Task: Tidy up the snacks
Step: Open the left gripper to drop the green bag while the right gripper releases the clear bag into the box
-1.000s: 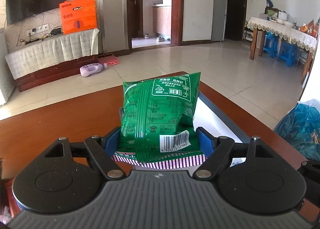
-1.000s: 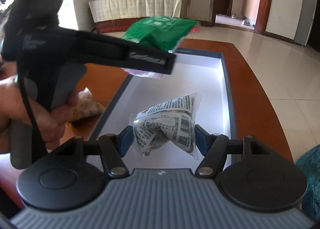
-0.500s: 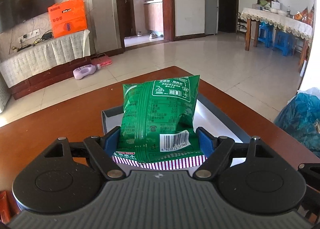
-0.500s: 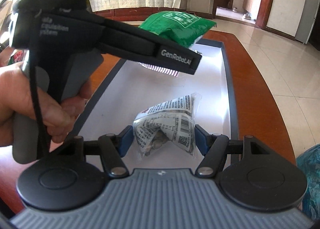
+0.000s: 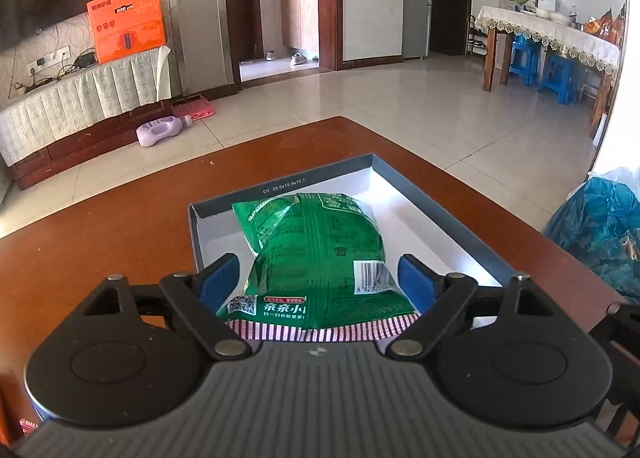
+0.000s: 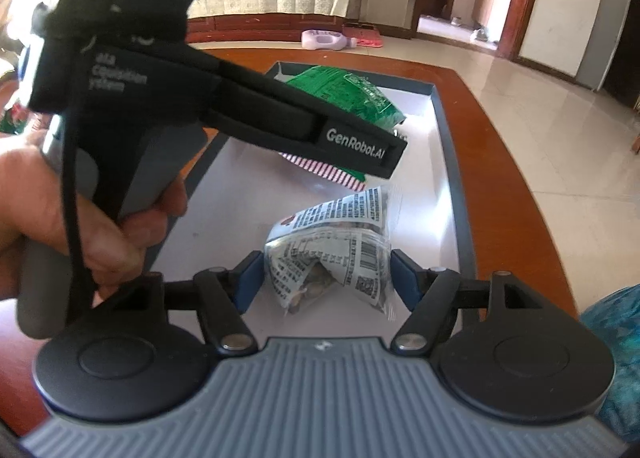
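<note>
As both claws just released: one green packet; one printed packet; one tray.

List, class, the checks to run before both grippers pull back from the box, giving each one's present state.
1. Green packet inside the box: ok.
2. Left gripper pads clear of it, jaws just opening: ok.
3. Printed packet inside the box: ok.
4. Right gripper pads clear of it, jaws just opening: ok.
5. Packets not overlapping: cannot tell.
</note>
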`<action>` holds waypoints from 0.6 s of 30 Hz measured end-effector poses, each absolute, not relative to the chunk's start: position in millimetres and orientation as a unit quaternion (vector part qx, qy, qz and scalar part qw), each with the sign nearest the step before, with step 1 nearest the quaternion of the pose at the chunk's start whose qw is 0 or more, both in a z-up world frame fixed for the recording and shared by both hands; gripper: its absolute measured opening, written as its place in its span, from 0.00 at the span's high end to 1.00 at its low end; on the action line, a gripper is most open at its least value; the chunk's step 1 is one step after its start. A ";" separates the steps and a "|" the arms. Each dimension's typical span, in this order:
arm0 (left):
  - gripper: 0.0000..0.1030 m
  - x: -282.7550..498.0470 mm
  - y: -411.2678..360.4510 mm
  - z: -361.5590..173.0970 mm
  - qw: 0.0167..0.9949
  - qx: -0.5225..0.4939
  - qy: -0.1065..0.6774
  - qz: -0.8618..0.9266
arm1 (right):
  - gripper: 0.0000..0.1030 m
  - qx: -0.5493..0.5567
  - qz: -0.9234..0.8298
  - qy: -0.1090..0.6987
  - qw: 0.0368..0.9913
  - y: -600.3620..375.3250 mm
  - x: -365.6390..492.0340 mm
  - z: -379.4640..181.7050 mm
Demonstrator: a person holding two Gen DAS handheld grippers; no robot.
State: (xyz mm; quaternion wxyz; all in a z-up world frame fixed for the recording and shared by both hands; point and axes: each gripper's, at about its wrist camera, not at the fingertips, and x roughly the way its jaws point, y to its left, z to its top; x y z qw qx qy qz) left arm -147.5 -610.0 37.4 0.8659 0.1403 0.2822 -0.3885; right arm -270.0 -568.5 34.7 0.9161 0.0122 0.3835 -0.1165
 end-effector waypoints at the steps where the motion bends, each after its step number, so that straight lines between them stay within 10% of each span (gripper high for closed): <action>1: 0.09 -155.7 -609.8 35.9 0.866 0.140 0.281 -0.388 | 0.26 0.008 -0.120 0.382 0.916 -567.2 -270.7 34.7; 18: 0.03 -188.2 -561.1 74.5 0.893 0.124 0.241 -0.359 | 0.21 -0.054 -0.181 0.302 0.934 -540.0 -292.5 63.2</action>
